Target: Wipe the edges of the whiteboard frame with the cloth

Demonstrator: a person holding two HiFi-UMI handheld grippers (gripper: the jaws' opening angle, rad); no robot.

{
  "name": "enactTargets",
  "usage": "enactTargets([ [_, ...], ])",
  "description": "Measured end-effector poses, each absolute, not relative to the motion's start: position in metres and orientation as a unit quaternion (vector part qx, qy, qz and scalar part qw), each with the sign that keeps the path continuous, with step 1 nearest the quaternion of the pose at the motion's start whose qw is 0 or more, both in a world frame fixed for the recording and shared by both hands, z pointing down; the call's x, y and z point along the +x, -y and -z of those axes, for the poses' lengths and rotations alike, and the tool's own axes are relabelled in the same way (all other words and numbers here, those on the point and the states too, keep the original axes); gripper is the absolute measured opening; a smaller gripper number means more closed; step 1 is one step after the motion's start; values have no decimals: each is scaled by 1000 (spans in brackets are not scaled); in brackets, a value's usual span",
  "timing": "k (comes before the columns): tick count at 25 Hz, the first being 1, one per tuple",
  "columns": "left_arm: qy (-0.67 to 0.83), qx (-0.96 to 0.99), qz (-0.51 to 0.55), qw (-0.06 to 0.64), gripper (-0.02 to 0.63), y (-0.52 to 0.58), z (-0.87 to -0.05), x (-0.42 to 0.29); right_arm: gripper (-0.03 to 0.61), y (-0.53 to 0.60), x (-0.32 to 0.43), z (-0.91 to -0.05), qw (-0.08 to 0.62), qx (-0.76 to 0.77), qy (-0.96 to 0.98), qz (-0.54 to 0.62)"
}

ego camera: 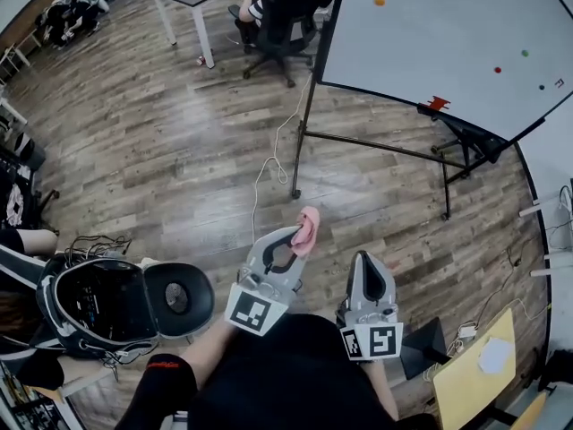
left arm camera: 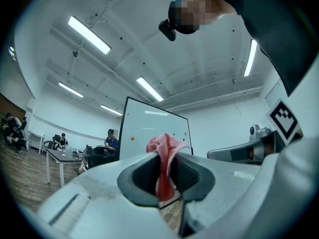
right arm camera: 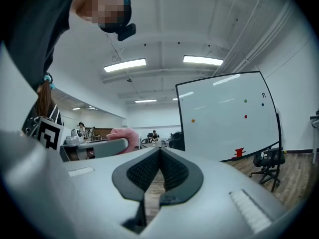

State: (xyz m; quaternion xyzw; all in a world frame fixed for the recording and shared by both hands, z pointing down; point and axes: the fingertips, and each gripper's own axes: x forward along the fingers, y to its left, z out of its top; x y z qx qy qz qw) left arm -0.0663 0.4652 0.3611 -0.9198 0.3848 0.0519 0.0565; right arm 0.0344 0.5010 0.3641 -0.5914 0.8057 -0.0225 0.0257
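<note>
Head view: a crumpled pink cloth [ego camera: 307, 231] sticks out of the left gripper [ego camera: 295, 240], low over the wooden floor [ego camera: 161, 150]. The whiteboard [ego camera: 448, 34] stands far right.

Left gripper view: its fingers [left arm camera: 143, 172] pinch the cloth, whose long axis runs vertically.

Right gripper view: the right gripper [right arm camera: 159, 156] points toward the whiteboard, its fingers [right arm camera: 144, 172] touching with nothing between them.

The left gripper [left arm camera: 167, 169] has its jaws closed on a pink cloth [left arm camera: 164, 156], which bunches above the tips. Beyond stands the whiteboard [left arm camera: 154, 131] with a dark frame and what may be an orange magnet [left arm camera: 132, 139]. Seated people [left arm camera: 110, 139] show left.
</note>
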Motion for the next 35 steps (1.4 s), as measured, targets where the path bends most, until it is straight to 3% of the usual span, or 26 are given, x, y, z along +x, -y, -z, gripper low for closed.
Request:
enactTargets([
  [4,-396,-916,-62,-4,48,-439,-370,-91,2,-479,15,-366,29,-595,-803,19],
  [14,-406,-911,-62,-13,48,-401,-380,-98,2,-436,13,-373,26,-590,-806,25],
  [35,-467,-883,-39,31,48,-225,-359,-12,2,-232,94,-365,36,-516,-855,35],
])
